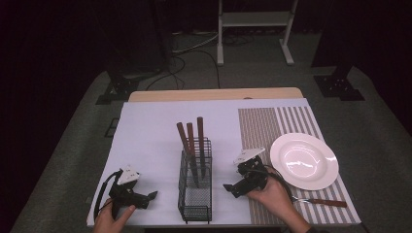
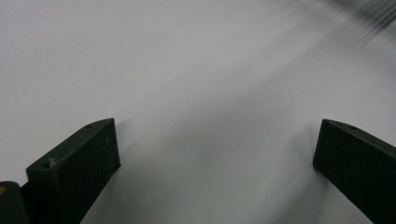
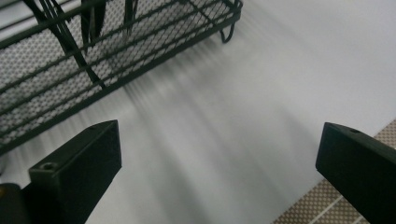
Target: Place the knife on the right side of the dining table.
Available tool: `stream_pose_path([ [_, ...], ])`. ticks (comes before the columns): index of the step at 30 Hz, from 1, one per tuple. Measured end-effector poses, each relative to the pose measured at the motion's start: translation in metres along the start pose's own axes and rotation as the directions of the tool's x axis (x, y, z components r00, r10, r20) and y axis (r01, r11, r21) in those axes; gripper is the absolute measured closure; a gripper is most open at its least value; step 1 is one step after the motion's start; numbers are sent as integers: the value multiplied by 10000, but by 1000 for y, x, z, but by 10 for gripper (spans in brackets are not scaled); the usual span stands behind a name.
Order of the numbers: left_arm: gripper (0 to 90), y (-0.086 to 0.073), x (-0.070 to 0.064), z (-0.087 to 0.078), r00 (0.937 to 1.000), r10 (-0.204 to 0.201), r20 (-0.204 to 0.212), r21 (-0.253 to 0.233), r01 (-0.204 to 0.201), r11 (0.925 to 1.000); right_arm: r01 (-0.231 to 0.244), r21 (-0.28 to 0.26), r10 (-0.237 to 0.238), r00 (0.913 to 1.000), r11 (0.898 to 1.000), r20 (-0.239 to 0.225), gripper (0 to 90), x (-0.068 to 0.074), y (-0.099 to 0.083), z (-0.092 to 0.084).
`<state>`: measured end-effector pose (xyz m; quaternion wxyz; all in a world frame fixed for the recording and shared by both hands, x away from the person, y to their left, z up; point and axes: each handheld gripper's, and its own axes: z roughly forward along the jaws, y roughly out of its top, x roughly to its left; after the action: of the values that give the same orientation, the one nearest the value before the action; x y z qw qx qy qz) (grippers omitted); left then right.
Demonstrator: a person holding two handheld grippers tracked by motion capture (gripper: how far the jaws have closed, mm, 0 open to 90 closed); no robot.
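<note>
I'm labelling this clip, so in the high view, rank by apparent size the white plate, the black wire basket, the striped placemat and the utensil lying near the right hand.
1. Striped placemat, by far the largest.
2. White plate and black wire basket: they look about alike, and the basket stands nearer the camera, so I won't rank them.
3. Utensil, the smallest.

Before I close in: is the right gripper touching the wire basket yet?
Apart. In the high view, white table cover shows between the right gripper and the wire basket; the right gripper view shows its open fingers short of the basket.
</note>
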<state>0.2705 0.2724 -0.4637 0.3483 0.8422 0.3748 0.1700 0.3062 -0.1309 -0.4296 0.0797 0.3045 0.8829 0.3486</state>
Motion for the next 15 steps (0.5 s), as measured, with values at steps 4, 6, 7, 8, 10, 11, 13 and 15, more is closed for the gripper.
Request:
stream_pose_path([
  [4,0,0,0,0,10000,-14,-3,-11,14,10000,-38,-189,38,10000,9998,-14,0,-3,5,-5],
  [6,0,0,0,0,10000,-17,-9,-12,17,10000,-85,-319,85,10000,9995,-10,0,-5,7,-8],
  [7,0,0,0,0,10000,-22,-13,-15,22,10000,-107,-375,107,9999,9992,-12,0,-6,8,-9],
  [8,0,0,0,0,10000,-23,-11,-14,23,10000,-99,-395,99,10000,9992,-3,0,-7,9,-10],
  [10,0,0,0,0,10000,-23,-11,-14,23,10000,-153,-499,153,9999,9986,15,0,-9,11,-12],
  [11,0,0,0,0,10000,-22,-12,-14,22,10000,-171,-555,172,9999,9983,16,0,-10,13,-14],
  [13,0,0,0,0,10000,-23,-12,-13,23,10000,-182,-658,185,9998,9977,28,0,-12,15,-16],
  [15,0,0,0,0,10000,-23,-12,-13,23,10000,-219,-745,222,9998,9970,22,0,-14,18,-18],
])
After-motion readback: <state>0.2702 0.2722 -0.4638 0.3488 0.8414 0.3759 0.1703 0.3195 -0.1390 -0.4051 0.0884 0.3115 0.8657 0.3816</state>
